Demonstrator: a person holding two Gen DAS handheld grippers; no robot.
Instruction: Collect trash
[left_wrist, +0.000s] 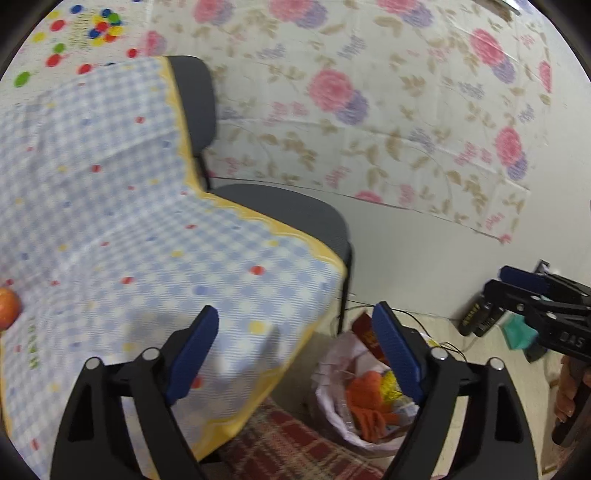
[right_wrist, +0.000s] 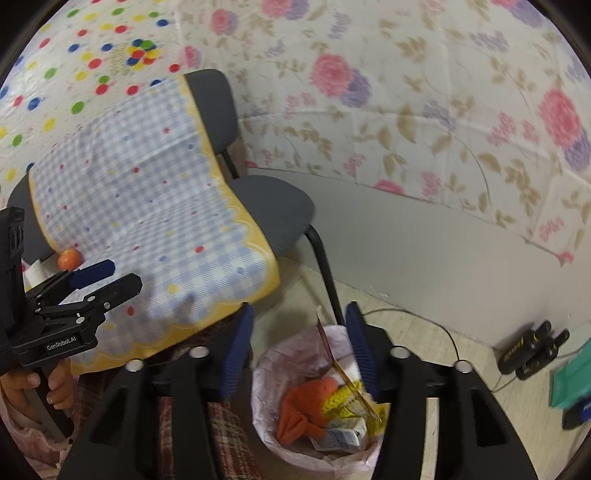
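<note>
1. Both tongs gape with nothing between the pads: the right gripper (right_wrist: 300, 347) hangs directly over the lined trash bin (right_wrist: 269, 373), while the left gripper (left_wrist: 295, 354) points at the chair's checked cloth (left_wrist: 147, 221).
2. In the bin lie an orange knitted item (right_wrist: 303, 406), a yellow wrapper (right_wrist: 341, 400), a small carton (right_wrist: 345, 437) and a dark red packet (right_wrist: 334, 354) that leans on the rim; collection looks well advanced.
3. Left to do, by my reckoning: an orange fruit (right_wrist: 69, 257) and a white paper scrap (right_wrist: 35, 271) sit on the cloth, if those count as trash.
4. Readable writing: "GenRobot.AI" on the left gripper's body, seen from the right wrist. Print on the carton and wrapper is too blurred to read.
</note>
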